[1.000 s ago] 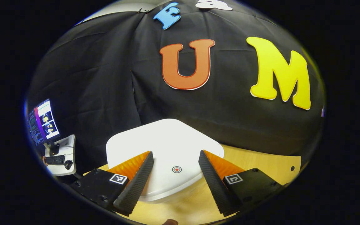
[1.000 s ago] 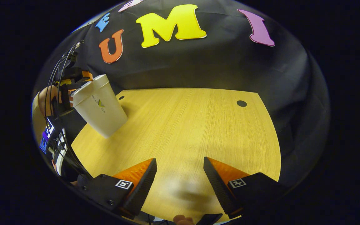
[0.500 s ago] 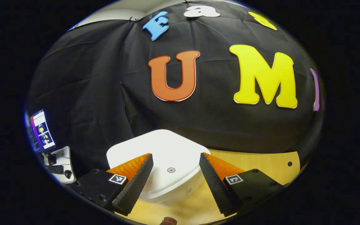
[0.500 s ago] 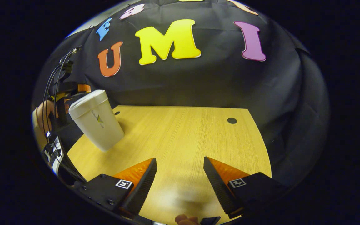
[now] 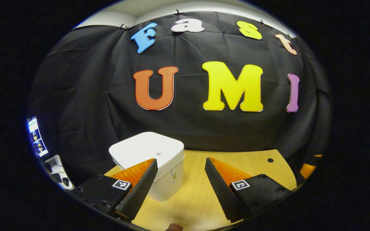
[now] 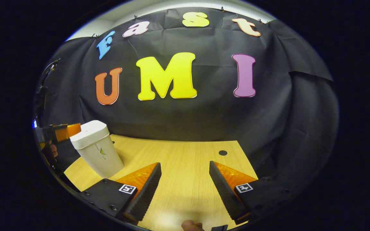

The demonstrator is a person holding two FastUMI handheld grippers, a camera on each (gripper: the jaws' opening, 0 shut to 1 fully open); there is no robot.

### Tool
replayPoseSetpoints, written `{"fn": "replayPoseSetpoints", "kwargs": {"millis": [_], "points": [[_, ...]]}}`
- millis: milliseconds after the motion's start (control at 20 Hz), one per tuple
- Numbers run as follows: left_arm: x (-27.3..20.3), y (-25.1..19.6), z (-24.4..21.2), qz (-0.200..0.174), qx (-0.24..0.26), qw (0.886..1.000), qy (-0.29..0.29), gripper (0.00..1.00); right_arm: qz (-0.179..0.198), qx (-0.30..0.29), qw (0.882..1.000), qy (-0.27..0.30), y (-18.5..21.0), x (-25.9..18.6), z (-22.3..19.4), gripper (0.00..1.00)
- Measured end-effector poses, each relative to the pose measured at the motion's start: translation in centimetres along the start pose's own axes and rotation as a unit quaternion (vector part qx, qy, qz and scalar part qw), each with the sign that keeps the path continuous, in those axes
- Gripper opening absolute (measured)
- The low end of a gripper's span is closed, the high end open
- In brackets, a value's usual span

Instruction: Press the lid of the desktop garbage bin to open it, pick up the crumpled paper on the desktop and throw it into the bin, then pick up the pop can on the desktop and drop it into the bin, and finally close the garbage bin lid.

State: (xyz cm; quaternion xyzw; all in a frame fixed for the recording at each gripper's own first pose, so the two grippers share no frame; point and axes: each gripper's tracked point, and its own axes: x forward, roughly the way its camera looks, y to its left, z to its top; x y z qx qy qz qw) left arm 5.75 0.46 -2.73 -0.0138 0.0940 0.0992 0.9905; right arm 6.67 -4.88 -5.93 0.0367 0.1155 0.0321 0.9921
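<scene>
Hovering apart, left gripper (image 5: 180,165) fingers near closed bin (image 5: 149,154); right gripper (image 6: 185,168) fingers apart above table (image 6: 185,154).

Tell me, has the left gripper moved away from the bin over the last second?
Yes. The left gripper has pulled back and up: the bin now looks smaller and lower-left, and more wall shows above it.

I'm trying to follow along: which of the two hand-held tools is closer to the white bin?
The left tool: the bin stands right in front of it. From the right tool, the bin is off to the side across the table.
</scene>
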Motion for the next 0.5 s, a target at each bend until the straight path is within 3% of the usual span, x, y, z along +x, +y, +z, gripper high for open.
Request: {"fn": "replayPoseSetpoints", "kwargs": {"millis": [250,500], "points": [[-3.9,-3.0,-1.9,-0.071,0.025,0.997,-0.003,0.98,-0.032,0.003,0.999,-0.039,1.5,-3.4,0.6,0.95],[-5.0,-3.2,-2.8,-0.089,0.019,0.996,-0.001,0.98,-0.004,-0.028,0.998,-0.058,5.7,-4.6,0.5,0.94]]}}
